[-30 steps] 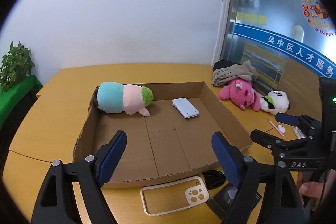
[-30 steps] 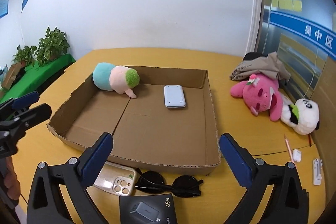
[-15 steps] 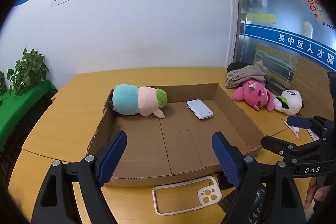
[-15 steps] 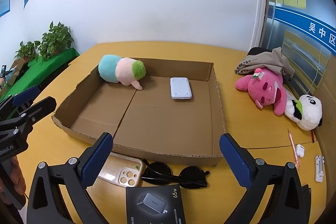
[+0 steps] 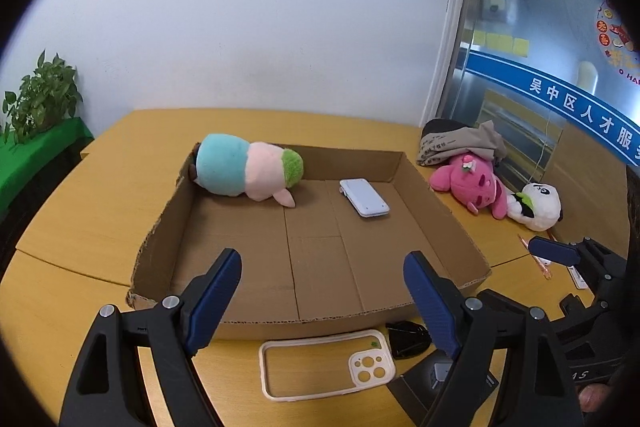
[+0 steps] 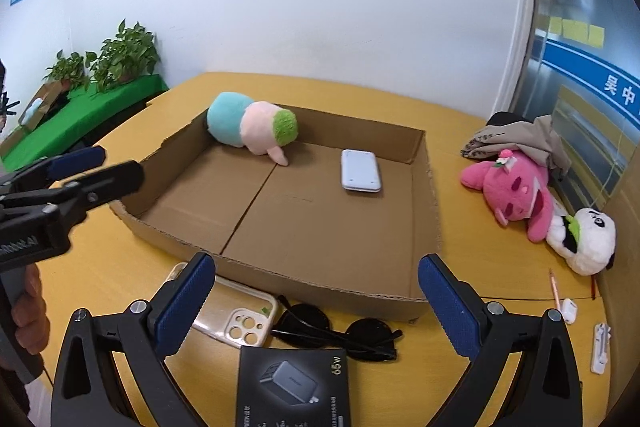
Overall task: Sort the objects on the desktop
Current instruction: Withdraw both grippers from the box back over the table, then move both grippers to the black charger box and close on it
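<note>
A shallow cardboard box (image 5: 256, 311) (image 6: 304, 285) lies on the yellow table. Inside it lie a teal, pink and green plush (image 5: 244, 171) (image 6: 250, 125) and a white power bank (image 5: 364, 197) (image 6: 360, 171). In front of the box lie a clear phone case (image 5: 324, 367) (image 6: 236, 319), black sunglasses (image 6: 336, 333) and a black charger box (image 6: 292, 383). My left gripper (image 5: 324, 291) is open and empty above the box's near edge. My right gripper (image 6: 316, 295) is open and empty above the sunglasses.
To the right of the box lie a pink plush (image 6: 516, 189), a panda plush (image 6: 584, 239), a grey cloth (image 6: 520, 139), a pencil (image 6: 555, 287) and small white items (image 6: 600, 347). Potted plants (image 6: 120, 55) stand on a green shelf at the left.
Both grippers have shifted slightly, so the views of the box moved a little. Both stay open and empty. No object on the table has moved.
</note>
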Motion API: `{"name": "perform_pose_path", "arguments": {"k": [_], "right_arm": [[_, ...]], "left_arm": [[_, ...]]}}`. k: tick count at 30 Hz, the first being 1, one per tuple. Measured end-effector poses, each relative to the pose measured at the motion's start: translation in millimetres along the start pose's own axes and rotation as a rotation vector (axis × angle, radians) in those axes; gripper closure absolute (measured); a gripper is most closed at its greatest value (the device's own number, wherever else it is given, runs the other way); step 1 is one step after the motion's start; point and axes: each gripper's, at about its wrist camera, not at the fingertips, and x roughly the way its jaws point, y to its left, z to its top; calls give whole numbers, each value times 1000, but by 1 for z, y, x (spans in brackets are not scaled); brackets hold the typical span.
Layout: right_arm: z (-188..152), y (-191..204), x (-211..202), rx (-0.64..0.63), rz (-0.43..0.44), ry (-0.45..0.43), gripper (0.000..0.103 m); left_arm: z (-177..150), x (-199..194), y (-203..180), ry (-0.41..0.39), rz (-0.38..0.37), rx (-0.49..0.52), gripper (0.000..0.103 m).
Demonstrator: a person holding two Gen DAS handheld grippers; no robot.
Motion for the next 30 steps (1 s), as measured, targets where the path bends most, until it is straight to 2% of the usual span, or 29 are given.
{"name": "perform_pose_path", "arguments": {"k": [6,10,11,12,13,14,15,16,19,20,21,22,23,24,25,30], "right_arm": [[-2,-6,5,27,7,16,0],[-3,-9,0,45,37,-23,1],[-3,-9,-2,46,40,-35,5],[-4,-10,-2,48,45,-39,9],[-4,-12,-1,54,56,-36,24],[-5,-14,1,65,66,-26,47],[-6,-17,4,80,77,-13,59],[-9,-20,5,93,87,-3,74],[-21,-31,6,107,102,14,76],[-25,-35,6,104,105,18,76],[-29,-39,6,106,113,24,73],[-35,-45,6,114,127,36,55],[-41,-51,6,133,139,50,21],[-49,-59,7,156,147,60,7],[-57,-64,6,173,155,64,1],[-103,-71,14,187,230,169,0]], "left_arm": [[-3,1,-5,2,7,20,20],[-6,8,-8,40,0,38,24],[-7,10,-9,52,-12,41,32],[-9,12,-10,63,-25,44,57],[-11,14,-12,75,-33,48,73],[-13,17,-13,92,-36,51,98],[-16,20,-13,111,-46,48,100],[-18,24,-13,128,-66,40,100],[-26,28,-16,160,-126,38,97],[-29,29,-18,167,-131,51,91],[-32,31,-20,178,-140,58,74],[-34,33,-22,189,-152,59,62],[-37,36,-23,202,-167,54,35],[-40,39,-24,215,-182,48,24],[-43,42,-26,229,-205,47,24],[-62,63,-36,326,-309,56,24]]}}
